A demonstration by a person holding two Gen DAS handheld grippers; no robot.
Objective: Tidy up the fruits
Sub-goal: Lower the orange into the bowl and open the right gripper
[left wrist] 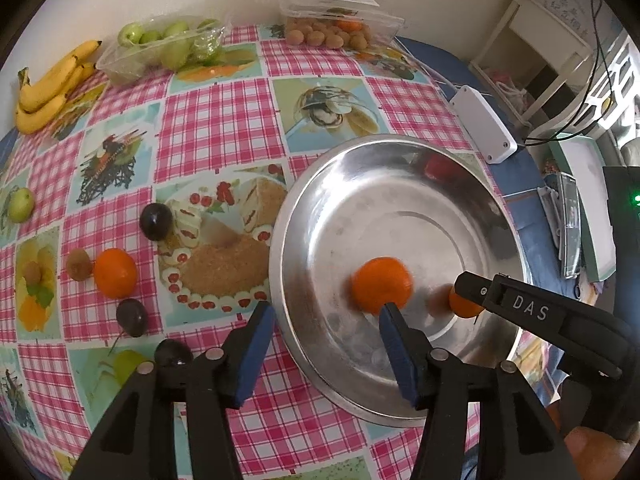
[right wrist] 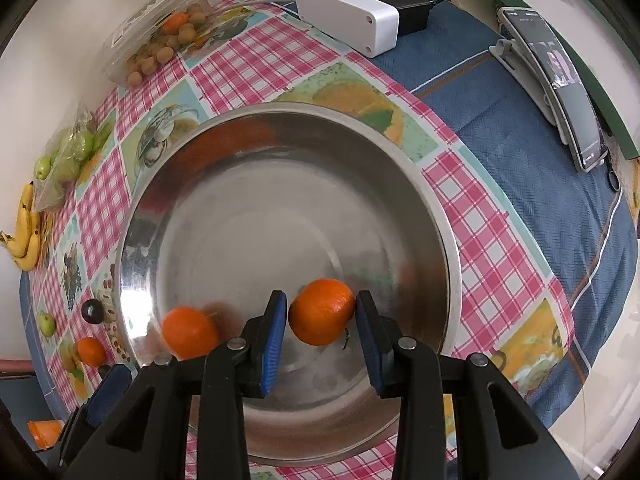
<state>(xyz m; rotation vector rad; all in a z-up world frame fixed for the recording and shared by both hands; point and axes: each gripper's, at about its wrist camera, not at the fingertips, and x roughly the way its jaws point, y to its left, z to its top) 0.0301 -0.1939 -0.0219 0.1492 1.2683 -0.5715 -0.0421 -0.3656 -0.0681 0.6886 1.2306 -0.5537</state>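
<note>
A steel bowl (right wrist: 442,216) stands on the counter (left wrist: 216,120), which carries a pink checked cloth with food pictures. Two oranges are in the bowl. The right gripper (right wrist: 321,316) is above the near part of the bowl and its jaws pinch one orange (right wrist: 321,311); both blue pads touch the sides of this fruit. In the left wrist view this same orange is mostly hidden behind the black finger of the right gripper. The second orange (left wrist: 382,285) lies free on the bottom of the bowl and looks a little blurred.

The left gripper (left wrist: 326,314) is at the near left rim of the bowl. Its jaws are spread wide and hold nothing; one pad is over the cloth, the other is over the bowl, just in front of the free orange.

On the cloth left of the bowl lie a third orange (left wrist: 115,273), a kiwi (left wrist: 79,265) touching it, three dark plums (left wrist: 156,221), and one green apple (left wrist: 21,205) further left. At the far edge, near the wall, there are bananas (left wrist: 52,84), a clear tray of green fruits (left wrist: 160,46) and a clear box of small brown fruits (left wrist: 332,26). A white box (left wrist: 482,124) lies on the blue cover right of the bowl, and a phone (right wrist: 560,92) on a stand is further right.
</note>
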